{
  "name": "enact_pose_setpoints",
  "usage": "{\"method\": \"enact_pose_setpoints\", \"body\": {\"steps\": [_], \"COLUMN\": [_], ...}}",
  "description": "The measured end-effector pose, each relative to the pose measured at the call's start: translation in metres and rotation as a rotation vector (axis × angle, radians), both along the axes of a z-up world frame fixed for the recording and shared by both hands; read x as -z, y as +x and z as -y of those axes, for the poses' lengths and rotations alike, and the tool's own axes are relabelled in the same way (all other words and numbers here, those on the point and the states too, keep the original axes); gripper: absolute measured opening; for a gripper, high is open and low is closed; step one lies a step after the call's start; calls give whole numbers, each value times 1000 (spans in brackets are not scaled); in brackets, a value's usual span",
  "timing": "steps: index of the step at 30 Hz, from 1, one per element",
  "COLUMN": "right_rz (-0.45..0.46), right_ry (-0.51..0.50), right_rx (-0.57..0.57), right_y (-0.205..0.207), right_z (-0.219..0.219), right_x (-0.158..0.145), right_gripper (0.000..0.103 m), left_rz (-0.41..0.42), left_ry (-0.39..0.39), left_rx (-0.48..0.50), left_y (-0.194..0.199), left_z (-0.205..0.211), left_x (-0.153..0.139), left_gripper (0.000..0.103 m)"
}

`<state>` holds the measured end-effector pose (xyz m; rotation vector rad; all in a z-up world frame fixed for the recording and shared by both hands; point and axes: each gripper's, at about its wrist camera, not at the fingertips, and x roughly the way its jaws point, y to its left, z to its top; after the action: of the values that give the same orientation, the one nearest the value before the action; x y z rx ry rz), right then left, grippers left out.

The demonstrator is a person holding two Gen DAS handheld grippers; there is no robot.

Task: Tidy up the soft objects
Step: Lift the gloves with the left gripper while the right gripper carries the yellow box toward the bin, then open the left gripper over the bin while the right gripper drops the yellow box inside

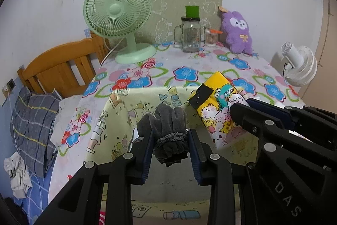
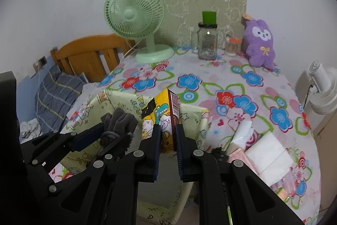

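Observation:
My left gripper (image 1: 171, 138) is shut on a bundle of dark grey gloves (image 1: 168, 119) tied with grey cord, held over a pale yellow fabric bin (image 1: 126, 102). My right gripper (image 2: 168, 136) is shut on a yellow cartoon tissue pack (image 2: 162, 117), held upright over the same bin (image 2: 195, 119). The tissue pack (image 1: 219, 102) and the right gripper (image 1: 248, 107) show at the right of the left wrist view. The gloves (image 2: 120, 121) and the left gripper (image 2: 109, 136) show at the left of the right wrist view.
On the floral tablecloth (image 2: 210, 77) stand a green fan (image 2: 134, 14), a glass jar (image 2: 207, 41) with a green cup on top, a swab jar (image 2: 231, 45) and a purple plush toy (image 2: 261, 43). White tissue packs (image 2: 265, 153) lie front right. A white fan (image 2: 322, 85) stands right; a wooden bed (image 1: 59, 69) left.

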<state>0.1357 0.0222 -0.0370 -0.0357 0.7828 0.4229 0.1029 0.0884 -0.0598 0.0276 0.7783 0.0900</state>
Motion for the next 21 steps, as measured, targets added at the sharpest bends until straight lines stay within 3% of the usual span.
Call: {"method": "enact_pose_setpoints", "body": {"steps": [16,19,20,21], "right_rz": [-67,-68,-70,-70], "right_ry": [-59,-64,-66,-64], "right_rx": [-28,-33,-37,-39], "right_y": [10,9,9,9], "right_z": [-21,-23,-24,-24], "right_x": [30,31,31,30], "right_gripper": [20,23,25,27], "left_rz": [-100,-103,-103,-102], "left_ry": [-14,-17,-17,-28], "left_rx": [-46,-45,-49,-45], "left_y": [13,12,12,11], "left_z": [-17,-18,-18,-19], "left_x": [30,31,31,30], "left_gripper": [38,48,59,60]}}
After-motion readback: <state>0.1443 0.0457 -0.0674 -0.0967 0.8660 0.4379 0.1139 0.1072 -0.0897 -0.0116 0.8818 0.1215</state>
